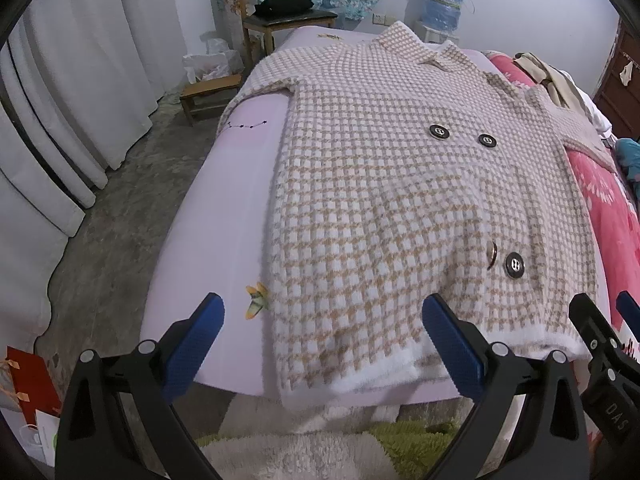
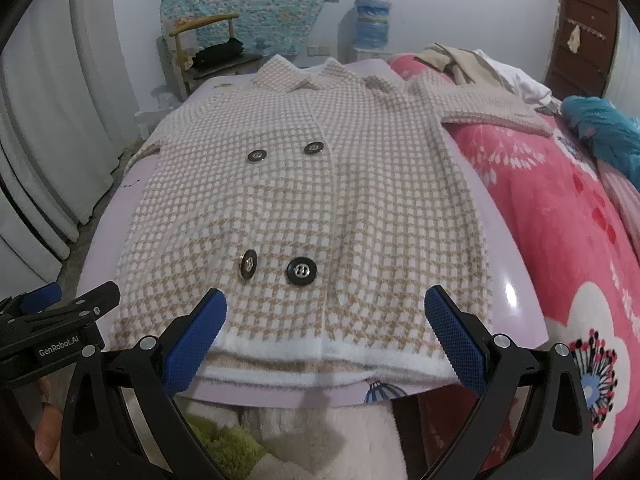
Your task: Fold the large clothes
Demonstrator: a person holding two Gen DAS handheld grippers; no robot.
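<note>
Checked coat (image 1: 400,200) is laid flat, front up, on the lilac bed sheet (image 1: 224,208), collar at 12 o'clock, white hem (image 2: 320,356) at the 6 o'clock bed edge. Left gripper (image 1: 324,340) and right gripper (image 2: 326,328) are spread wide, nothing gripped, just short of the hem. Bare sheet is seen at 9 o'clock, pink quilt (image 2: 560,220) at 3 o'clock.
</note>
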